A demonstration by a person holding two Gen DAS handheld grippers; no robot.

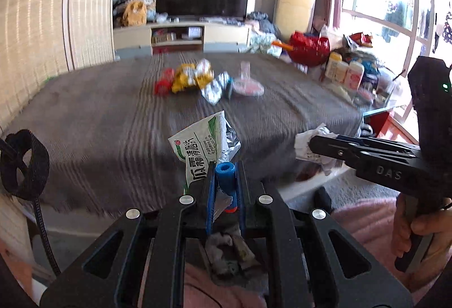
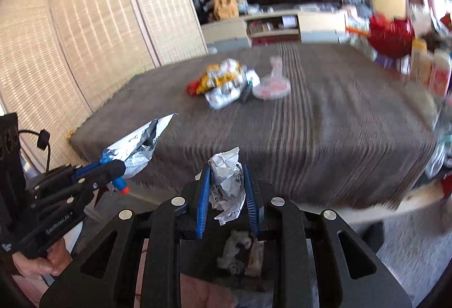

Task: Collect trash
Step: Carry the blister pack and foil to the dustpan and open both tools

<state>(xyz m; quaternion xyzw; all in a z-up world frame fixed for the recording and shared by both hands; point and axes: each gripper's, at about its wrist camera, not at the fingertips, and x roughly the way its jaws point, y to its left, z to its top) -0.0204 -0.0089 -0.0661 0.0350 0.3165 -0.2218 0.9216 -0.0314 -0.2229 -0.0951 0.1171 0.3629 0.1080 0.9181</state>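
Above the near edge of a grey-draped counter (image 1: 99,115), the left gripper (image 1: 226,180) has its jaws clamped on a green-and-white wrapper (image 1: 197,147) and blue foam tube (image 1: 225,171), the right gripper (image 2: 227,186) on crumpled paper (image 2: 226,180), with more wrappers (image 1: 197,80) piled mid-counter.

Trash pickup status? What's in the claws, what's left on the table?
Done: nothing visibly binned.
In hand: left claw shut on a green-and-white wrapper and a blue foam dart; right claw holds crumpled paper.
Left: pile of wrappers and a clear plastic cup mid-table.
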